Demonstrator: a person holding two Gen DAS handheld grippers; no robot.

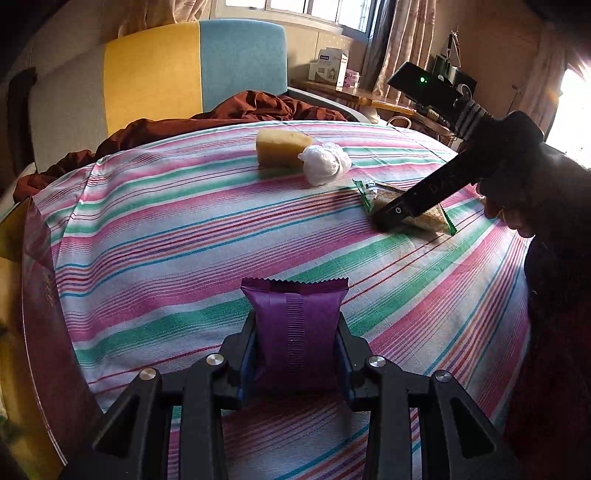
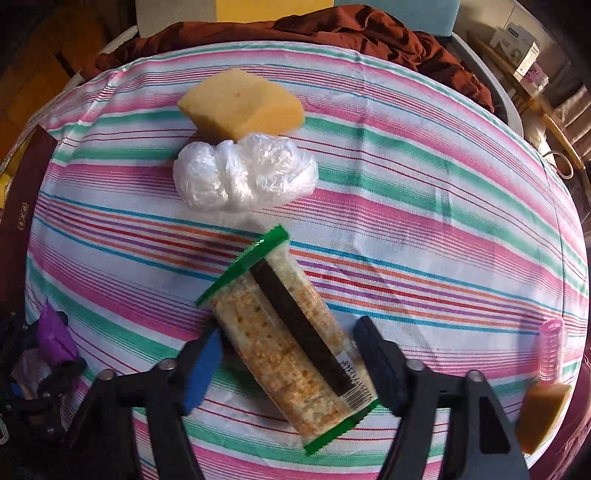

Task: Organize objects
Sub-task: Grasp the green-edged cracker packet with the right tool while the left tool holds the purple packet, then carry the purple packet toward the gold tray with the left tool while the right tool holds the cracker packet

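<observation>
Left gripper: black angular linkage arms, four round silver screw heads, blue pads inside the fingers. Right gripper: matching black arms, silver screws, blue serrated-edged pad at nine o'clock; faint embossed lettering on one finger.

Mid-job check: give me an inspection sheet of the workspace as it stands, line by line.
Surface: striped cloth covers the table, lightly wrinkled.
Job's things: purple packet held by the left hand-held gripper; cracker pack lies flat and diagonal between the fingers of the right hand-held gripper; sponge and plastic wad lie touching at the far side.
Clutter: pink roller and a second sponge piece at the right edge; dark red box at the left edge.
Grippers: left shut on the packet; right open, fingers astride the pack.
Cables: nothing seen on the cloth.
Surroundings: brown blanket, chair, curtained window.
</observation>
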